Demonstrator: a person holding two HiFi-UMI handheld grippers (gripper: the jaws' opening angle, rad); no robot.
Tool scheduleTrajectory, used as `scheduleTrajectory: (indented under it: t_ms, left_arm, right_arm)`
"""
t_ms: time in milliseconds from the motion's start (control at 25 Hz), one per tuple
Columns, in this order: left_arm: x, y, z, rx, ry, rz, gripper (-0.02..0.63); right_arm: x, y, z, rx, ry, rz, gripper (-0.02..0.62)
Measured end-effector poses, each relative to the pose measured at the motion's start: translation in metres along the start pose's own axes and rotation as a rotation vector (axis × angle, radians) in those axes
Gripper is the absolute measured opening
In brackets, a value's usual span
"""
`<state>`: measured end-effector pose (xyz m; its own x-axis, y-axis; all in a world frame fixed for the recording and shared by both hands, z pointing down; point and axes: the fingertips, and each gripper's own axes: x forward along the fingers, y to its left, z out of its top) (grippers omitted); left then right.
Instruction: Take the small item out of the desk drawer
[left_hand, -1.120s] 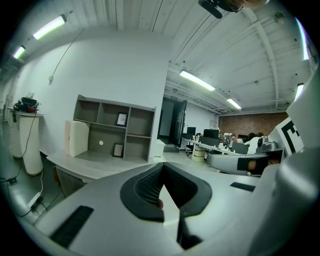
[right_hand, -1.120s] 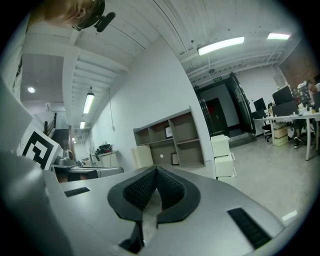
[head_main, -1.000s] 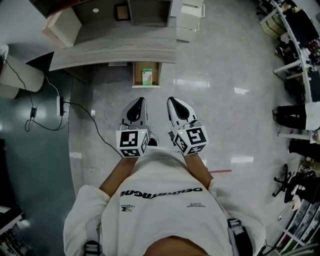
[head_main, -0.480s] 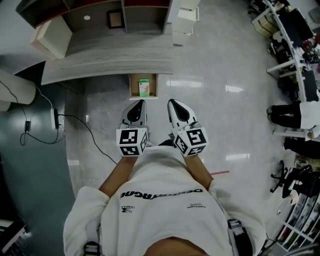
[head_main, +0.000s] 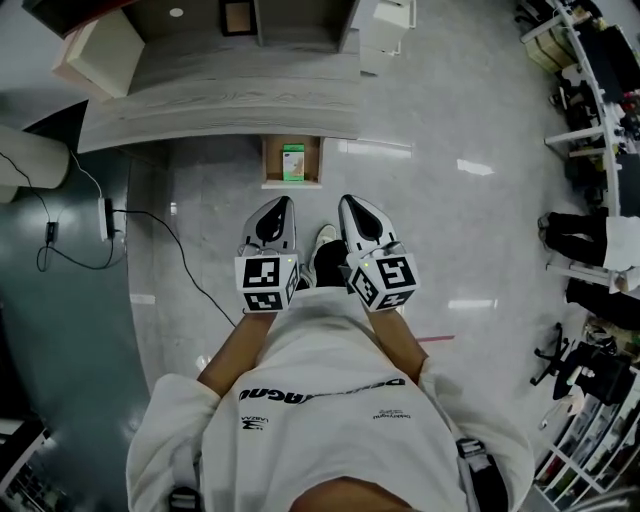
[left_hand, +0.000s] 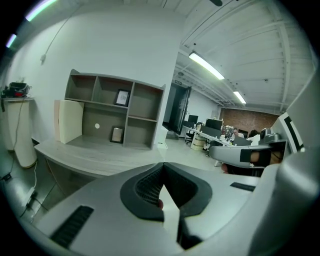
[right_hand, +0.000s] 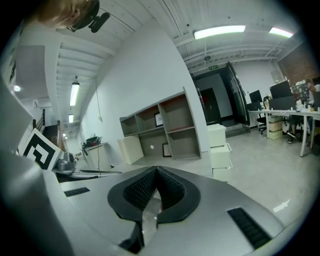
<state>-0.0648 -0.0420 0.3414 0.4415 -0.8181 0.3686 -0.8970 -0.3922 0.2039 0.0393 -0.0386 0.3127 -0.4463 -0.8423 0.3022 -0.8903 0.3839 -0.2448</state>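
Polished grey floor (head_main: 450, 240) fills most of the head view, with the pale wooden desk (head_main: 220, 100) along the top and its drawer (head_main: 268, 160) pulled open toward the person. In that drawer lies the small item (head_main: 293, 162), a green-and-white box, well apart from both tools. The left gripper (head_main: 281, 203) and right gripper (head_main: 348, 201) hang side by side in front of the white-shirted chest, pointing at the desk. Each has its jaws pressed together on nothing, just as a second ago. Since then the desk and drawer have drifted slightly in the picture. A light shoe (head_main: 324, 240) has also stepped forward between the two grippers, where little of it showed earlier.
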Motion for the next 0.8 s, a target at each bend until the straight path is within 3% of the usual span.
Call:
scheduleTrajectory:
  t_ms: [360,800]
  left_arm:
    - [0.042,0.008,-0.020,-0.037,0.070,0.038,0.015]
    - [0.108,0.029,-0.058,-0.076,0.145,0.098,0.015]
  right_arm:
    - [0.043,-0.021,-0.019,0.076,0.090,0.061,0.031]
    - [0.087,-0.049,-0.051,0.080,0.146,0.086,0.031]
